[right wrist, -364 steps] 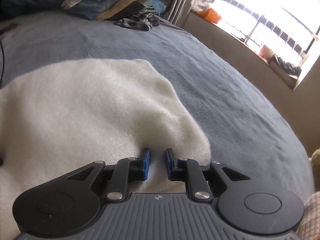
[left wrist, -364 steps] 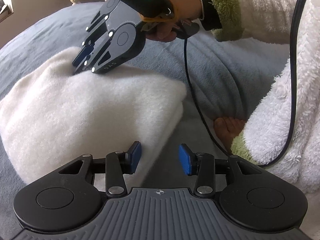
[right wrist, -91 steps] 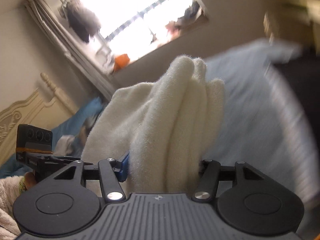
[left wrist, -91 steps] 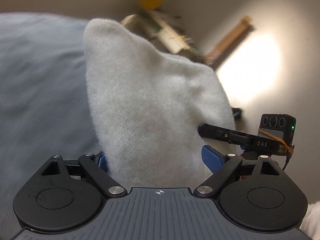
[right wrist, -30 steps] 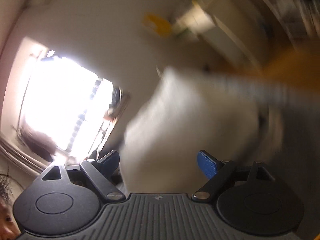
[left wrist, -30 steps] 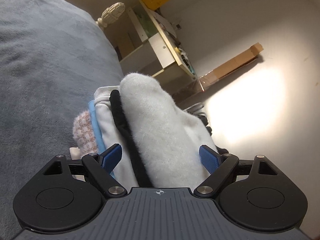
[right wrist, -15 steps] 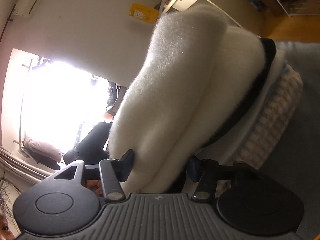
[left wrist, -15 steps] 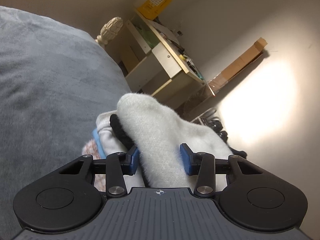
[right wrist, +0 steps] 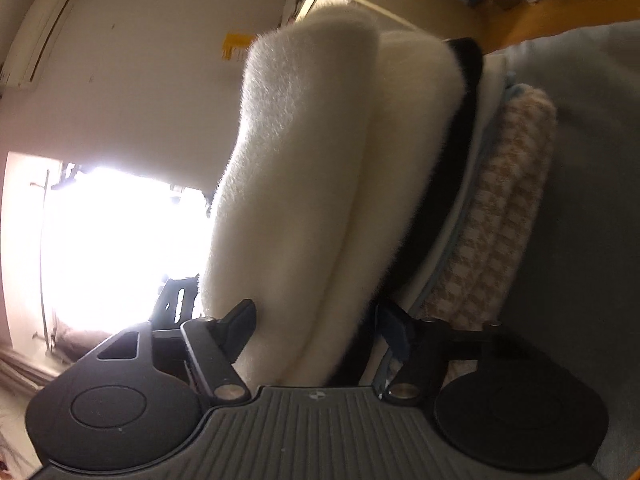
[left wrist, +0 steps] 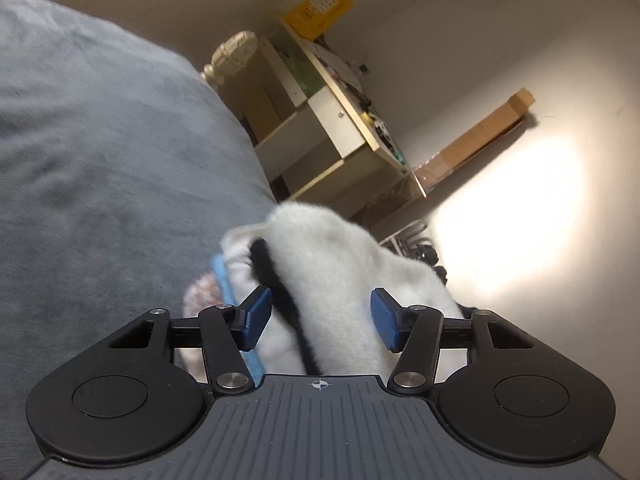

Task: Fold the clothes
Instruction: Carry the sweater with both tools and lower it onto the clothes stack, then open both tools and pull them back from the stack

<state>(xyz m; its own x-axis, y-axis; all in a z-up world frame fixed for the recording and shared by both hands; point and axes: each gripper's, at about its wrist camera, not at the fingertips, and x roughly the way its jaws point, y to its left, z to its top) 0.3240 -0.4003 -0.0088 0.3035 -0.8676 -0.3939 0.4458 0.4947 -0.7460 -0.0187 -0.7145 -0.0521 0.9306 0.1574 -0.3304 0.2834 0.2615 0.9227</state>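
A folded white fleece [left wrist: 332,264] lies on top of a stack of folded clothes at the edge of the grey bed blanket [left wrist: 100,160]. Under it are a black garment [left wrist: 266,260], a white and a light blue layer [left wrist: 220,268], and a beige checked piece [right wrist: 504,208] at the bottom. My left gripper [left wrist: 320,318] is open, its blue pads on either side of the fleece's near end. From the other side my right gripper [right wrist: 318,324] is open around the fleece [right wrist: 304,140] and the black garment [right wrist: 448,184]. Part of the left gripper's body [right wrist: 176,300] shows behind the stack.
Beyond the bed edge stand a pale shelf unit [left wrist: 320,140], a carved bedpost knob [left wrist: 232,52] and a long cardboard box [left wrist: 480,136] against the wall. A bright window [right wrist: 112,240] glares in the right wrist view.
Half a second ago both grippers pinched the fleece more narrowly; both pairs of fingers have since spread wider. The fleece stays on the stack, and both cameras have backed off slightly.
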